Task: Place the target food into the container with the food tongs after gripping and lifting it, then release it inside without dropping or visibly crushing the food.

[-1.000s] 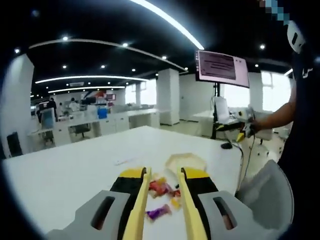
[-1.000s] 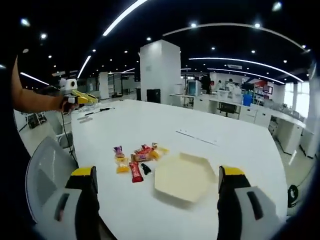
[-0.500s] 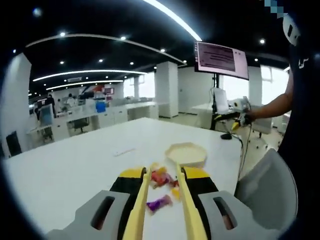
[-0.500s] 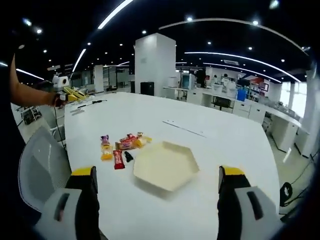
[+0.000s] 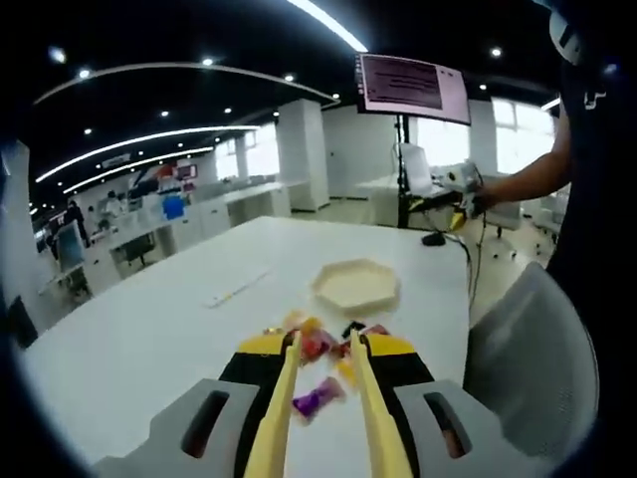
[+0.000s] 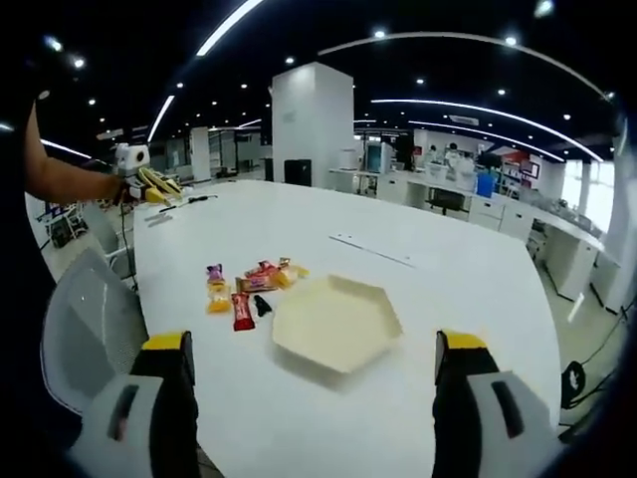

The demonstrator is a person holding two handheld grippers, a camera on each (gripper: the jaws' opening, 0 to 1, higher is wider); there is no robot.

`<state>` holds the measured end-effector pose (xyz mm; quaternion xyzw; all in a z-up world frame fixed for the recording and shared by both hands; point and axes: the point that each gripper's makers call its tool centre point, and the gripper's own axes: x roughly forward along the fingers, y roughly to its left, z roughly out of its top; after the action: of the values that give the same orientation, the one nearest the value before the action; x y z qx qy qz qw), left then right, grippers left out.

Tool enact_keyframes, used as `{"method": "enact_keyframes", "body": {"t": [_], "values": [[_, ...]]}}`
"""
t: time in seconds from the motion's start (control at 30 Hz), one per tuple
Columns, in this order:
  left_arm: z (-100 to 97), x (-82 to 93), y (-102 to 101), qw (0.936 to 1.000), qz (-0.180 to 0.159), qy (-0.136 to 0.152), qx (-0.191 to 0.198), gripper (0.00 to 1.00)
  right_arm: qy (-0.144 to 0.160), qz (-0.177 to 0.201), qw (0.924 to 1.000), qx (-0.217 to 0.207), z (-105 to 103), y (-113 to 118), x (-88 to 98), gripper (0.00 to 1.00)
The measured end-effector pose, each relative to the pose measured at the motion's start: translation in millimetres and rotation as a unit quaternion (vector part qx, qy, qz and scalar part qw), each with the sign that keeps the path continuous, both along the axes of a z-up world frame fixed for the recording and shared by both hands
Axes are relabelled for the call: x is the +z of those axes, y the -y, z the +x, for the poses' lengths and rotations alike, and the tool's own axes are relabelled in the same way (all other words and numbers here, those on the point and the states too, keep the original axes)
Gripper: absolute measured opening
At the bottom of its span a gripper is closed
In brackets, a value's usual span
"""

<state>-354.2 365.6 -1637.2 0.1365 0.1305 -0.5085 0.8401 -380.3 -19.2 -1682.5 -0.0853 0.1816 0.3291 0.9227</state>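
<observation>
A glossy white table (image 6: 418, 289) carries a pale matte hexagonal container (image 6: 336, 324). At its 9 o'clock lies a cluster of shiny wrapped candies (image 6: 244, 289).

The left gripper (image 5: 320, 398) grips yellow food tongs (image 5: 282, 398), their slim blades nearly closed, a purple candy (image 5: 315, 396) between them. The right gripper (image 6: 314, 383) gapes wide, holding nothing.

Since a second ago the left view has drawn back; the container sits farther out.
</observation>
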Motion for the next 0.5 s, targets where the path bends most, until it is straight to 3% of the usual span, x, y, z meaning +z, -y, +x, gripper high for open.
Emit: {"method": "enact_keyframes", "body": {"t": [0.5], "values": [[14.4,-9.4,13.8,0.9978,0.029,-0.032,-0.051,0.23,-0.007,0.011,0.9999,-0.004,-9.7,-3.1,-3.8,0.99]]}}
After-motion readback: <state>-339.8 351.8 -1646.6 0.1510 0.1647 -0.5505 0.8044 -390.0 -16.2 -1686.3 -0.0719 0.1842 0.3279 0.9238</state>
